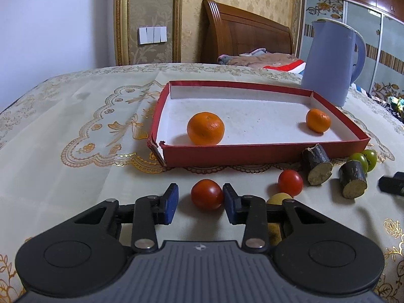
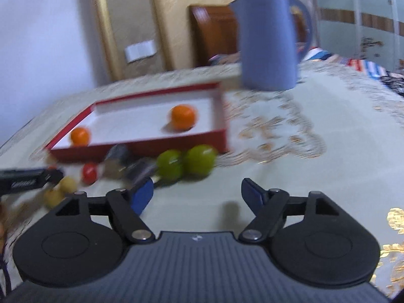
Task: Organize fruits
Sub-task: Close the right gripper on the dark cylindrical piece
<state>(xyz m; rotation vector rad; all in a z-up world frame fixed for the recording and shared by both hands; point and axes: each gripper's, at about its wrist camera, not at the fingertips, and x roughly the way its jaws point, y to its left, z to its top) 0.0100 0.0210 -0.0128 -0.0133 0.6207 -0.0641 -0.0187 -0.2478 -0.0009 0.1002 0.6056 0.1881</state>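
A red tomato (image 1: pixel 207 194) lies on the cloth between the blue pads of my left gripper (image 1: pixel 200 202). The right pad touches it, while a small gap shows at the left pad. Behind it, the red box (image 1: pixel 252 151) holds two oranges (image 1: pixel 205 128) (image 1: pixel 318 120). My right gripper (image 2: pixel 197 192) is open and empty. It stands just short of two green fruits (image 2: pixel 169 165) (image 2: pixel 200 159) in a blurred view. Another red tomato (image 1: pixel 290 182), a yellow fruit (image 1: pixel 279 198) and two dark sugarcane pieces (image 1: pixel 317 166) (image 1: pixel 352 179) lie in front of the box.
A blue kettle (image 1: pixel 330 63) stands behind the box at the right. The table wears a cream cloth with gold embroidery (image 1: pixel 101 131). A wooden bed head (image 1: pixel 240 32) and a wall lie beyond. Open cloth spreads left of the box.
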